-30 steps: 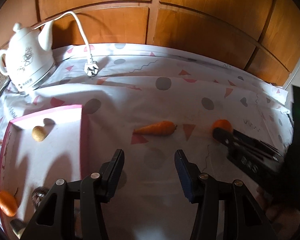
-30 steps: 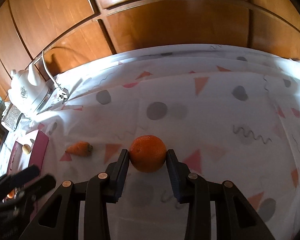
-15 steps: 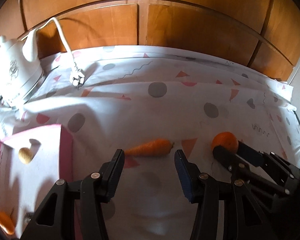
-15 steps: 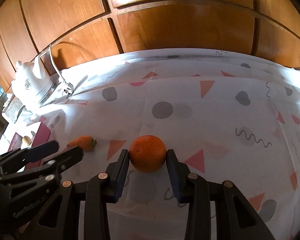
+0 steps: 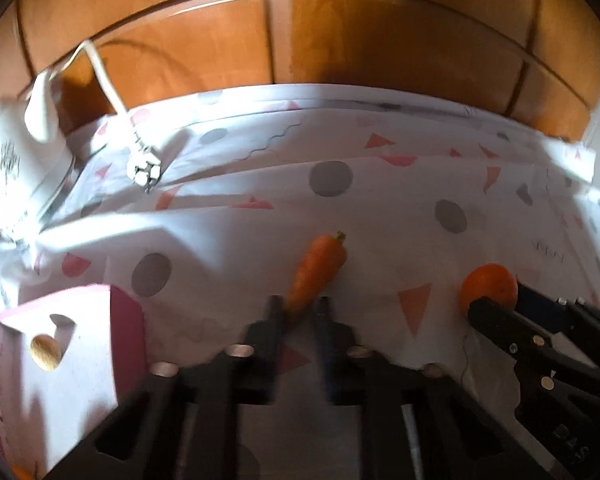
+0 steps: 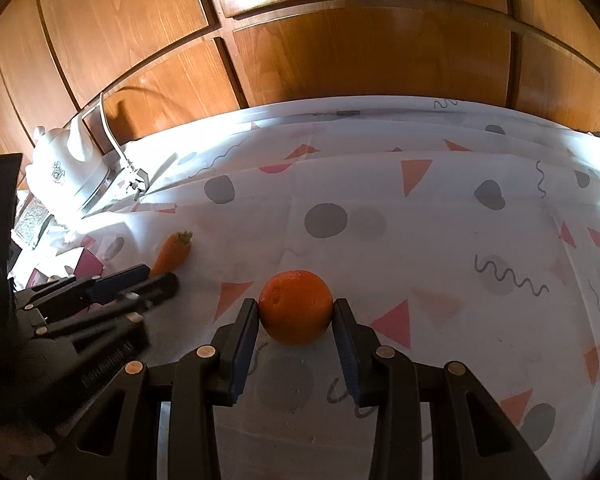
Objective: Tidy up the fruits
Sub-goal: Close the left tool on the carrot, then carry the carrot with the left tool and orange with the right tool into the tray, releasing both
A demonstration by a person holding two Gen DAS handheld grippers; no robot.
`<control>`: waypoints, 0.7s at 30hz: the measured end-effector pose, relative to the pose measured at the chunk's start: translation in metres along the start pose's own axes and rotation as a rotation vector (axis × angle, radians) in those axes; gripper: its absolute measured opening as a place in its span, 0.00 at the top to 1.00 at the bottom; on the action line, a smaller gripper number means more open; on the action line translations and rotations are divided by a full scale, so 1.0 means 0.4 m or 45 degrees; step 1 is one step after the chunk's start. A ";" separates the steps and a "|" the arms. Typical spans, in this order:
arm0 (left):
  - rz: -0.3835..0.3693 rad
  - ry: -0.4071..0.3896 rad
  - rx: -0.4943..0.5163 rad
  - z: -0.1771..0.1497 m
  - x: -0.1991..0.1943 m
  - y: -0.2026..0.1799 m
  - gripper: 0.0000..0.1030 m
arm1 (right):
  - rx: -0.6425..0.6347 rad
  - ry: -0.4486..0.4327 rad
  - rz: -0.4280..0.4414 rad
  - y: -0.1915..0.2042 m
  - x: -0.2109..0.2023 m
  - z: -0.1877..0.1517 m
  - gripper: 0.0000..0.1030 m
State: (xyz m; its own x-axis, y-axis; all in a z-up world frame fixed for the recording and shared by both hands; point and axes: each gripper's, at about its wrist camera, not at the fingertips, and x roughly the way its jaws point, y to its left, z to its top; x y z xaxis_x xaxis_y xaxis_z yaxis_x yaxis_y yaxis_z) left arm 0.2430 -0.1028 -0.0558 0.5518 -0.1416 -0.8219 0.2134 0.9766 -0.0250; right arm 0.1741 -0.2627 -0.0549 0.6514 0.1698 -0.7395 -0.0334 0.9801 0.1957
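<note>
Left gripper [image 5: 298, 310] is pinching the carrot's [image 5: 318, 270] tip; right gripper [image 6: 296, 322], at 3 o'clock, is clamping the orange [image 6: 295, 306] — both readying lifts toward the pink box [image 5: 128, 336].

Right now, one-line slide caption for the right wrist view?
Right gripper clamps a round orange fruit on the patterned white tablecloth.

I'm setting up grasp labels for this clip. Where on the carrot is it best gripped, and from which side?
Grip the carrot at its thin tip end, coming from the near side along its length. It lies on the tablecloth with its tip pointing toward the left hand-held gripper and its leafy end away, so the narrow part fits between the pads. The jaws are already shut there.
</note>
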 end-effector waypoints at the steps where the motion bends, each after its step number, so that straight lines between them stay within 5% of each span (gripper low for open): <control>1: -0.028 0.002 -0.032 0.000 -0.004 0.011 0.90 | -0.001 0.000 -0.001 0.001 0.001 0.001 0.63; 10: -0.195 0.048 -0.170 -0.059 -0.059 0.029 0.91 | -0.006 0.004 -0.003 0.000 -0.007 -0.003 0.63; 21: -0.212 0.072 -0.206 -0.169 -0.143 -0.032 0.91 | -0.066 0.032 -0.011 -0.006 -0.051 -0.045 0.63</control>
State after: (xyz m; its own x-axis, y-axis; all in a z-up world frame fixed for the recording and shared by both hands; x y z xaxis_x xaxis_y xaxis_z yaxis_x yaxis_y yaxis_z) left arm 0.1541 -0.0964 -0.0468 0.4728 -0.2981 -0.8292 0.1636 0.9544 -0.2499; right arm 0.1473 -0.2666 -0.0521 0.6328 0.1634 -0.7568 -0.0675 0.9854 0.1563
